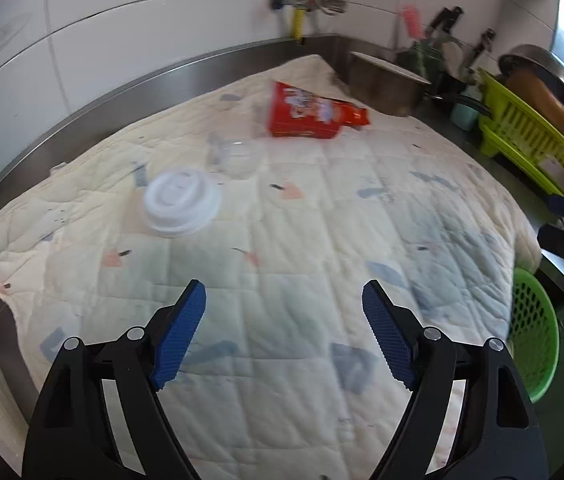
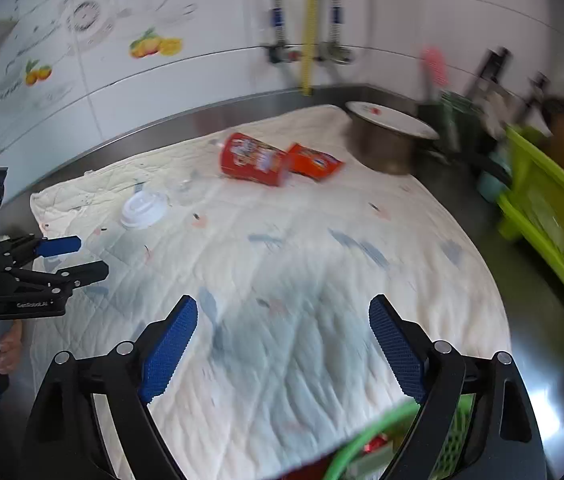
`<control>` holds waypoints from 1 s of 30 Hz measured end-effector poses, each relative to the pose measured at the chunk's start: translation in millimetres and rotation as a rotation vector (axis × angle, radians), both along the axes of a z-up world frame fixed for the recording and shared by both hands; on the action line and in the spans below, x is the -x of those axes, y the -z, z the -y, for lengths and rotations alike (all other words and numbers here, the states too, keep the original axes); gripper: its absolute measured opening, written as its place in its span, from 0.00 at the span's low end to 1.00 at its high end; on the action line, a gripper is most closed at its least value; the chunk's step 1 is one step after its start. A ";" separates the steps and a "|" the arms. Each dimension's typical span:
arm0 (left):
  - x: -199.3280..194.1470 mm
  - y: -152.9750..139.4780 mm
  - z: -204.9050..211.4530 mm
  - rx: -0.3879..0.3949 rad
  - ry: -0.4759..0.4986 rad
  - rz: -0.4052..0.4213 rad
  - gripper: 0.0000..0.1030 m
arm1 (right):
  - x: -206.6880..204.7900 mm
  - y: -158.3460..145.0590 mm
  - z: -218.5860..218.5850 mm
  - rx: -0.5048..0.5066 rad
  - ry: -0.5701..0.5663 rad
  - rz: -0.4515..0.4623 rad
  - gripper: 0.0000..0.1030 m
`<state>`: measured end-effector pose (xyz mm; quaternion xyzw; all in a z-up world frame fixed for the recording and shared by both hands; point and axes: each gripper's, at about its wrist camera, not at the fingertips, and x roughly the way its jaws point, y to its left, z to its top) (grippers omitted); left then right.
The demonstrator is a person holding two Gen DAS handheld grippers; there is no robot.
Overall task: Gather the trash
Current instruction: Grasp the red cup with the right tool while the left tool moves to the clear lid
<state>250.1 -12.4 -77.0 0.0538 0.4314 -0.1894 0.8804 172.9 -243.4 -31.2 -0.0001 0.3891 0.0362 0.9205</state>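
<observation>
Lying uncollected on the quilt point(image 1: 282, 240) are a white lid point(image 1: 181, 203), clear cup point(image 1: 238, 158) and red wrappers point(image 1: 310, 114), while both tools, left point(image 1: 284, 334) and right point(image 2: 284, 346), gape empty over the part-filled green basket point(image 2: 366, 436).

My left gripper point(image 1: 284, 308) hangs with its jaws spread wide; my right gripper point(image 2: 283, 326) does too (blue pads point(image 2: 170, 348) facing inward).

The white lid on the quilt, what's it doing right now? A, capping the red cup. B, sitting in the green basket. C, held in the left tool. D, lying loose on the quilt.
D: the white lid lies alone on the quilt, both tools open and empty.
</observation>
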 end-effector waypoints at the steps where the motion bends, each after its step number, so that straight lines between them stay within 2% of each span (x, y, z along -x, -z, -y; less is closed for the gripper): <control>1: -3.7 1.3 -7.0 -0.002 -0.010 -0.001 0.78 | -10.6 -0.3 -4.8 0.009 -0.018 -0.002 0.83; 8: -29.2 7.4 -39.7 0.003 -0.059 -0.012 0.81 | -94.6 1.1 -39.2 0.103 -0.175 -0.018 0.83; 18: -55.3 11.0 -64.2 0.006 -0.098 -0.015 0.82 | -204.4 10.6 -72.2 0.248 -0.367 -0.050 0.87; 26: -74.8 14.7 -65.5 -0.005 -0.092 -0.011 0.84 | -281.6 43.7 -83.9 0.383 -0.463 -0.156 0.88; 30: -86.2 17.0 -58.9 -0.015 -0.070 -0.007 0.84 | -305.3 61.6 -88.3 0.428 -0.515 -0.198 0.88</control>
